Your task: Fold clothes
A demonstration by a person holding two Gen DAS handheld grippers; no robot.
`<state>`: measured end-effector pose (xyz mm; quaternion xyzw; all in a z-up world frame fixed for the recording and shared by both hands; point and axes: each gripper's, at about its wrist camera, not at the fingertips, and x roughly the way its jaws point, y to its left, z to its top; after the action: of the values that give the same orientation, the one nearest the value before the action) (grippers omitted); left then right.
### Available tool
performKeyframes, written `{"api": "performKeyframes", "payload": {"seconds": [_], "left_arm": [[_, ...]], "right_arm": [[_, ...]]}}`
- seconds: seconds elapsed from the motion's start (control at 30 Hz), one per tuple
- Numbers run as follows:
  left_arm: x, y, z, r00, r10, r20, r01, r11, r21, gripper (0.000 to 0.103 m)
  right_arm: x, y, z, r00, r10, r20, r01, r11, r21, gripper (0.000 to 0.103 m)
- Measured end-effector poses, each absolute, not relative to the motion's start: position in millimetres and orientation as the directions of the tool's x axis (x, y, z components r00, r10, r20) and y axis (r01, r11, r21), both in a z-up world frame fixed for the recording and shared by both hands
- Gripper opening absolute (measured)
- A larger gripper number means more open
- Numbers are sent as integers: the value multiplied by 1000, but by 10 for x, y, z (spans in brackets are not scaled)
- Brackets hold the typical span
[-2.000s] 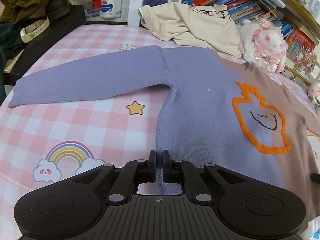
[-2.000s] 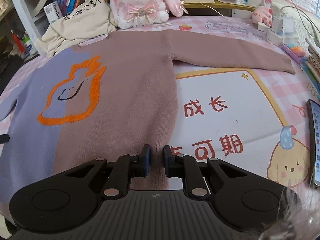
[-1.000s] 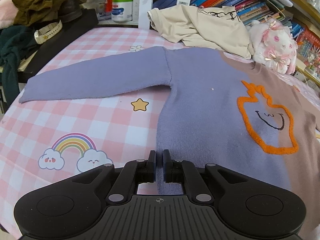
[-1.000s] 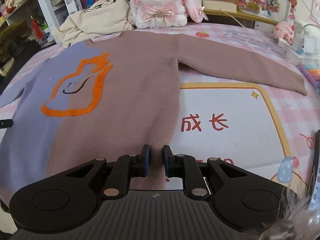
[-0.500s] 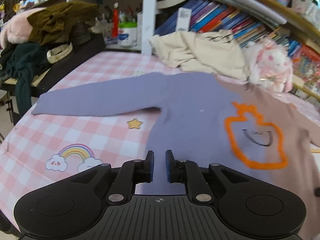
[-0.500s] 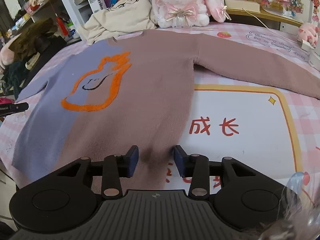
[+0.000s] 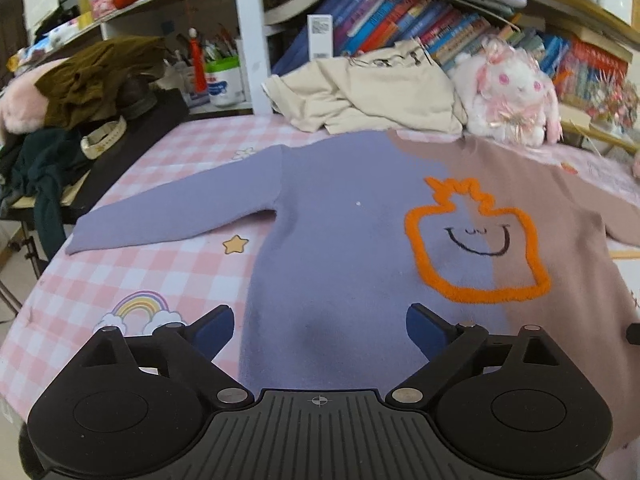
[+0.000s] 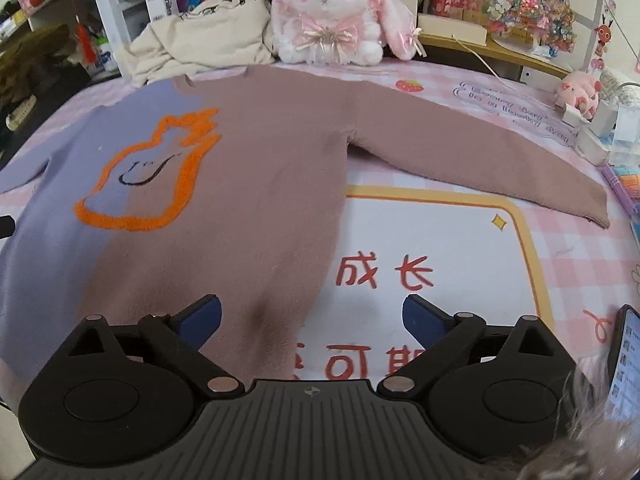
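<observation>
A sweater, half lilac and half dusty pink with an orange outlined smiling figure, lies flat and spread out face up on the table (image 7: 328,232) (image 8: 256,184). Its lilac sleeve (image 7: 172,212) stretches left and its pink sleeve (image 8: 480,160) stretches right. My left gripper (image 7: 320,328) is open and empty, raised above the lilac hem. My right gripper (image 8: 312,316) is open and empty above the pink hem's right edge.
A cream garment (image 7: 368,92) is heaped behind the collar, beside a plush bunny (image 8: 332,20). Bookshelves stand behind. Dark clothes (image 7: 48,152) pile at far left. A phone (image 8: 624,364) lies at the right edge, chargers and boxes (image 8: 600,128) farther back. The pink checked cloth (image 7: 132,276) covers the table.
Both grippers were shut on the sweater's bottom hem, then let go, opened wide and pulled up and back. The sweater stays flat.
</observation>
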<state>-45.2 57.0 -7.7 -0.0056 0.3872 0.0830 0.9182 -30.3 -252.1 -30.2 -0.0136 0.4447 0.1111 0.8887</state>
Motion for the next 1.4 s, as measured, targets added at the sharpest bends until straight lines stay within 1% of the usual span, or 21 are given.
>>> {"api": "performKeyframes", "payload": {"seconds": [0.13, 0.37, 0.43, 0.63, 0.77, 0.83, 0.93, 1.03, 1.3, 1.4], "left_arm": [[-394, 633, -109, 698, 92, -710, -67, 996, 63, 95], [-297, 764, -162, 704, -9, -710, 86, 994, 73, 96], [-290, 893, -168, 701, -45, -712, 112, 993, 48, 96], [-269, 1263, -258, 675, -127, -727, 162, 987, -22, 96], [-283, 1442, -257, 684, -142, -716, 222, 975, 20, 96], [-290, 1557, -242, 690, -140, -710, 229, 973, 31, 96], [-281, 1763, -240, 693, -131, -709, 200, 980, 15, 96], [-281, 2001, -264, 696, -101, -711, 137, 991, -7, 96], [-309, 2740, -331, 705, 31, -708, -98, 994, -54, 96], [-285, 3045, -382, 701, 62, -710, -194, 975, -106, 96]], "right_arm": [[-348, -2397, -288, 589, 147, -795, -176, 983, 52, 100], [-437, -2007, -242, 594, 47, -803, -44, 999, 26, 101], [-512, -1823, -189, 615, 34, -787, -39, 999, 12, 103], [-672, -1232, -145, 632, 10, -775, -46, 999, -24, 103], [-688, -924, -141, 636, 20, -772, -67, 997, -29, 103], [-671, -801, -130, 637, 31, -771, -82, 996, -28, 103], [-645, -615, -115, 638, 46, -769, -104, 994, -27, 103], [-620, -429, -99, 639, 62, -767, -127, 992, -26, 103], [-449, -56, -92, 625, 117, -772, -187, 982, -2, 103], [-400, 43, -80, 631, 122, -766, -203, 979, -11, 103]]}}
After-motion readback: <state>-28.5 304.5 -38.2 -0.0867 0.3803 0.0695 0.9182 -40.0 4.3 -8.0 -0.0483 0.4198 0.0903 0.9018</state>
